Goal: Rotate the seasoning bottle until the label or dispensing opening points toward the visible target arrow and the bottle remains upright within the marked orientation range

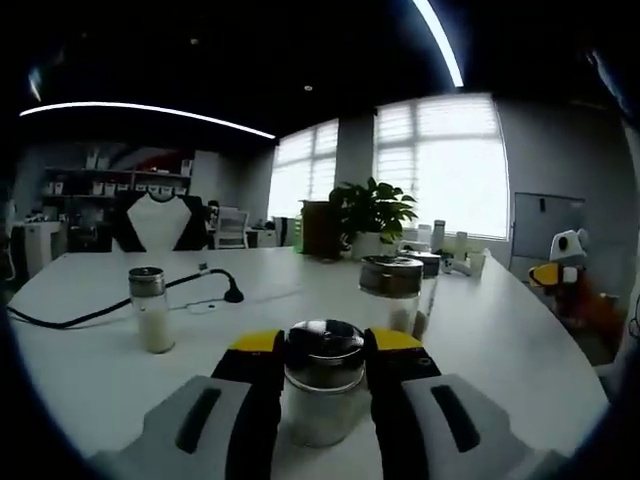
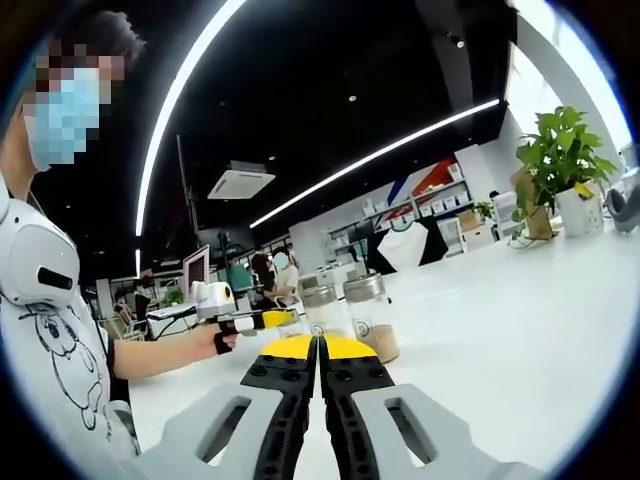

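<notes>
Ceiling (image 1: 300, 60) dark, light strip (image 1: 150, 110) at 11 o'clock | blinded windows (image 1: 440, 165) at 1 o'clock | potted plant (image 1: 372, 212) at 12 | shelves (image 1: 115, 185) at 10 | white table (image 1: 520, 340) foreground | grey cabinet (image 1: 545, 225) at 3.

Clear glass seasoning bottle (image 1: 322, 385) with shiny metal cap on a smooth, matt white table (image 1: 520, 340)

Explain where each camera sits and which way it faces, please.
Left gripper view: rides the left gripper, looking across the white table toward bright windows; its yellow-tipped jaws clamp a clear glass shaker with steel lid.
Right gripper view: rides the right gripper, jaws together, facing the person's hand.
Shared: the table, the green potted plant.
</notes>
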Action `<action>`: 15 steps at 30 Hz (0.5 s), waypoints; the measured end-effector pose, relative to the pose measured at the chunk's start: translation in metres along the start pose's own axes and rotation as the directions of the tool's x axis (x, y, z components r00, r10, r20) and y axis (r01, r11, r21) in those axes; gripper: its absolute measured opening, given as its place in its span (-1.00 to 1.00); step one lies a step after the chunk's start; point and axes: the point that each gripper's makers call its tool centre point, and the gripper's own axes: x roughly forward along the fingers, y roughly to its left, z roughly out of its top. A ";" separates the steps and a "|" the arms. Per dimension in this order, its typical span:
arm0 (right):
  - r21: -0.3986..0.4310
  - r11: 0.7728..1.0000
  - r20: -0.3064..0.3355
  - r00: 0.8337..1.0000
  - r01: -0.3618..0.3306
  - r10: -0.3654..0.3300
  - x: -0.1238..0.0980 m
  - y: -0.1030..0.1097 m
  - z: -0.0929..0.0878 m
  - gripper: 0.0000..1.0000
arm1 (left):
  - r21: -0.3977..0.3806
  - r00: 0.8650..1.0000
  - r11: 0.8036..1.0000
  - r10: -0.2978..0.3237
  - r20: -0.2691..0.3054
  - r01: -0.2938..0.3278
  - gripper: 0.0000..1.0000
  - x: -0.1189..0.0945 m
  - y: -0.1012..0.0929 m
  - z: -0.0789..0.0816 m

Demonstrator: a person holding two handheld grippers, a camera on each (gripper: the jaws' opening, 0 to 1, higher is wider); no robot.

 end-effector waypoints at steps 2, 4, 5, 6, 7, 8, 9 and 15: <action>-0.001 1.000 0.001 1.000 -0.001 0.001 0.000 0.000 0.001 -1.00 | 0.014 1.000 1.000 -0.019 -0.014 0.019 -0.33 0.001 -0.001 0.000; 0.001 1.000 -0.001 1.000 -0.003 0.003 0.000 0.000 0.000 -1.00 | 0.011 0.999 0.999 -0.041 -0.020 0.041 -0.33 0.003 -0.002 -0.001; 0.000 1.000 -0.002 1.000 -0.002 0.002 0.001 0.000 0.000 -1.00 | 0.011 0.998 0.998 -0.054 -0.022 0.054 -0.33 0.003 -0.003 -0.001; 0.001 1.000 -0.003 1.000 -0.003 0.003 0.001 0.000 0.000 -1.00 | 0.007 0.997 0.997 -0.073 -0.024 0.073 -0.33 0.003 -0.004 -0.001; 0.002 1.000 -0.003 1.000 -0.003 0.004 0.001 0.000 -0.001 -1.00 | 0.003 0.996 0.996 -0.085 -0.024 0.085 -0.33 0.004 -0.005 -0.002; 0.001 1.000 -0.004 1.000 -0.005 0.005 0.001 0.001 -0.001 -1.00 | 0.001 0.995 0.995 -0.096 -0.024 0.096 -0.33 0.004 -0.003 -0.002; -0.002 1.000 -0.006 1.000 -0.005 0.005 0.001 0.001 -0.001 -1.00 | 0.000 0.994 0.995 -0.103 -0.025 0.103 -0.33 0.004 -0.001 -0.002; -0.003 1.000 -0.007 1.000 -0.004 0.004 0.000 0.001 0.000 -1.00 | -0.004 0.986 0.987 -0.164 -0.030 0.164 -0.33 0.006 -0.007 -0.002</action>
